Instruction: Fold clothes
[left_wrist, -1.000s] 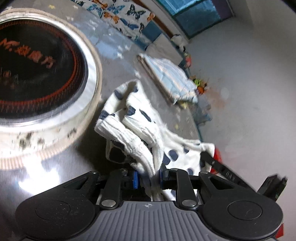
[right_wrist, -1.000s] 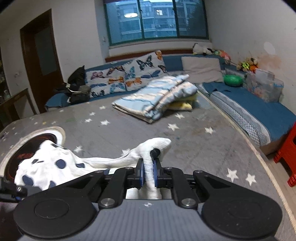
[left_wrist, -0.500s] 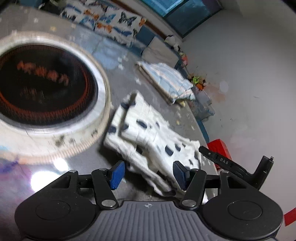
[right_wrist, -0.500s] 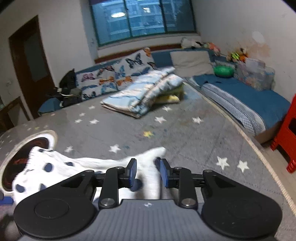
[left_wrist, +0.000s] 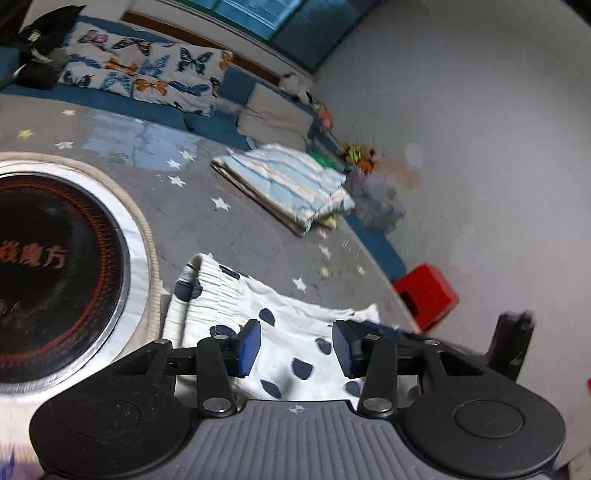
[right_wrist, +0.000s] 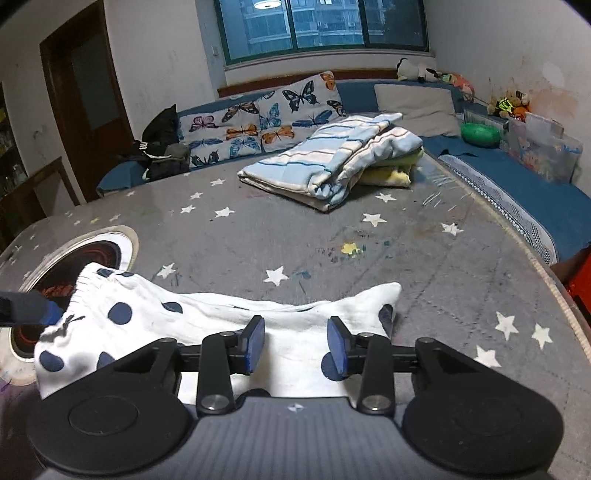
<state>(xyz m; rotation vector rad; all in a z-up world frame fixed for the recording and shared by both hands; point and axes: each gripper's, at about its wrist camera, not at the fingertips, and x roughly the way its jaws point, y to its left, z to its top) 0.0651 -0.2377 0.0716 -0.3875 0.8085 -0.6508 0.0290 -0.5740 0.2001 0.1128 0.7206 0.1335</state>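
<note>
Grey star-printed desk (right_wrist: 369, 258) carries the white dotted garment (right_wrist: 207, 325), lying flat at its near edge beside a round inset hob (left_wrist: 55, 273). Both the left hand-held gripper (left_wrist: 296, 349) and the right hand-held gripper (right_wrist: 296, 345) hover wide above it, empty. One fold looks laid; the next move calls for regrasping an edge.

black linkage jaws, blue pads (left_wrist: 248, 347), grey ribbed body.

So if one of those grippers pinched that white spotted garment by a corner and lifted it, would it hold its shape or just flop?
Most likely flop: the spotted garment lies limp and creased on the grey star-patterned table, following the surface. It looks thin and soft, so probably light. Its gathered waistband may bunch up and hang unevenly. Both grippers, left and right, are open above it.
</note>
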